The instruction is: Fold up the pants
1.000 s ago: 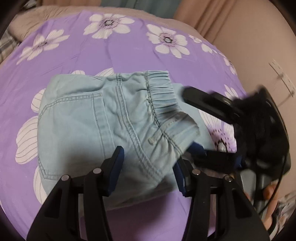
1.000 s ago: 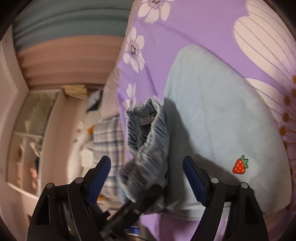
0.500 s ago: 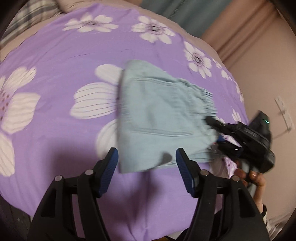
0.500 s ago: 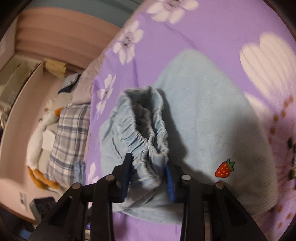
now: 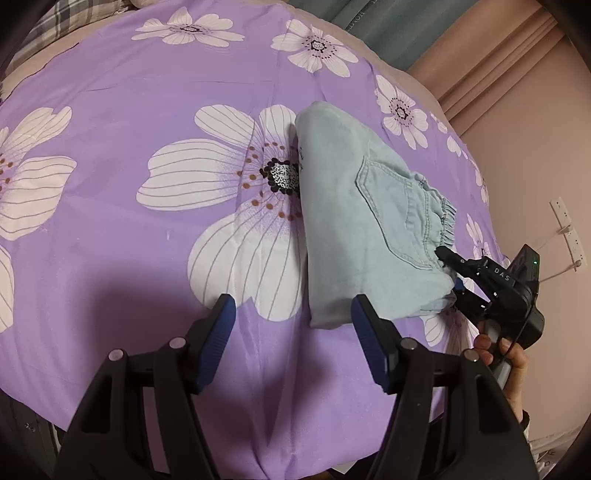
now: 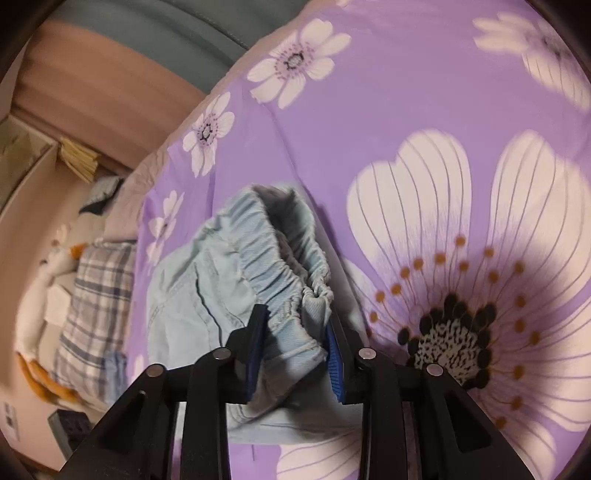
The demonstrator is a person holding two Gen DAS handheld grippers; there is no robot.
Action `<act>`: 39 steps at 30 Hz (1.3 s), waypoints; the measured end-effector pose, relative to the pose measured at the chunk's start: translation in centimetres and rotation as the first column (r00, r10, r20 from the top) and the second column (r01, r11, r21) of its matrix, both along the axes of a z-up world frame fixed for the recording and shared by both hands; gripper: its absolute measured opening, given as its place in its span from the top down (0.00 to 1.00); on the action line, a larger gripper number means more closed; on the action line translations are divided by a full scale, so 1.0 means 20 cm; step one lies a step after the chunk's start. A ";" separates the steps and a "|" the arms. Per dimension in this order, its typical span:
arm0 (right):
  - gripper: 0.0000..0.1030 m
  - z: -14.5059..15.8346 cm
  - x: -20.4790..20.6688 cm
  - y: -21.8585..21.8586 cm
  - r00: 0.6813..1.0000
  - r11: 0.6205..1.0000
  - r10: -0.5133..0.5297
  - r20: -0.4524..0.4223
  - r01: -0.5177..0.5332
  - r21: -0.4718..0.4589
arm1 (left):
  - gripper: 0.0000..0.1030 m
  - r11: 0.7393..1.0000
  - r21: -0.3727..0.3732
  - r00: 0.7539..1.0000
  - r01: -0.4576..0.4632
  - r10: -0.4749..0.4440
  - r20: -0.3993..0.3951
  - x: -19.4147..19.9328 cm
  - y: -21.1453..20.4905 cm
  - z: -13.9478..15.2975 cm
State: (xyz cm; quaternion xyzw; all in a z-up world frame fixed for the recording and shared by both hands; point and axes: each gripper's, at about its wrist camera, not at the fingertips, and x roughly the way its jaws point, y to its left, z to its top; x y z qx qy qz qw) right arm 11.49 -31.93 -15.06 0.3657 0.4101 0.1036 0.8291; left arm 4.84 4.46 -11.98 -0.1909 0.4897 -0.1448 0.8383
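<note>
The light blue pants (image 5: 365,229) lie folded into a compact bundle on the purple flowered bedspread (image 5: 147,110), back pocket up. My left gripper (image 5: 291,339) is open and empty, just in front of the bundle's near edge and apart from it. My right gripper (image 6: 295,343) is shut on the elastic waistband of the pants (image 6: 266,258); in the left wrist view it (image 5: 454,273) grips the bundle's right end.
A plaid pillow (image 6: 96,306) and a white stuffed toy (image 6: 40,291) lie at the bed's far end. A pink wall with sockets (image 5: 569,229) stands to the right of the bed. Curtains (image 5: 369,18) hang behind the bed.
My right gripper closed on the waistband and now holds it. My left gripper pulled back from the pants, still open, so the bundle looks smaller and farther.
</note>
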 end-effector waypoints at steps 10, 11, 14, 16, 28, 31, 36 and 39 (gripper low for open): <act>0.47 0.24 -0.18 -0.04 0.994 0.951 -0.029 0.105 0.059 -0.303 | 0.35 0.999 -0.048 1.000 -0.007 0.007 -0.003 0.07 0.06 0.01; 0.47 0.29 -0.24 0.00 0.987 0.925 -0.023 0.162 0.083 -0.372 | 0.36 0.999 -0.052 1.000 -0.003 0.003 0.006 0.09 0.06 0.02; 0.48 0.37 -0.35 0.17 0.956 0.894 0.110 0.270 0.024 -0.448 | 0.37 0.994 -0.103 0.999 0.020 -0.016 0.038 0.16 0.05 0.06; 0.57 0.39 -0.35 0.32 0.931 0.878 0.240 0.274 -0.088 -0.471 | 0.42 0.994 -0.110 0.999 0.026 -0.021 0.049 0.23 0.04 0.09; 0.86 0.20 -0.12 1.00 0.777 0.730 0.611 0.153 -0.478 -0.489 | 0.89 0.975 -0.121 0.980 0.185 -0.192 -0.050 0.63 -0.10 -0.06; 0.87 0.12 -0.08 0.99 0.787 0.734 0.606 0.117 -0.498 -0.462 | 0.92 0.976 -0.141 0.983 0.163 -0.172 -0.055 0.70 -0.09 -0.12; 0.87 0.11 -0.09 0.94 0.789 0.753 0.601 0.128 -0.505 -0.422 | 0.98 0.987 -0.117 0.993 0.109 -0.113 -0.027 0.86 -0.05 -0.12; 0.87 0.11 -0.11 0.96 0.780 0.739 0.611 0.133 -0.502 -0.449 | 0.97 0.987 -0.135 0.996 0.082 -0.084 -0.007 0.93 -0.03 -0.10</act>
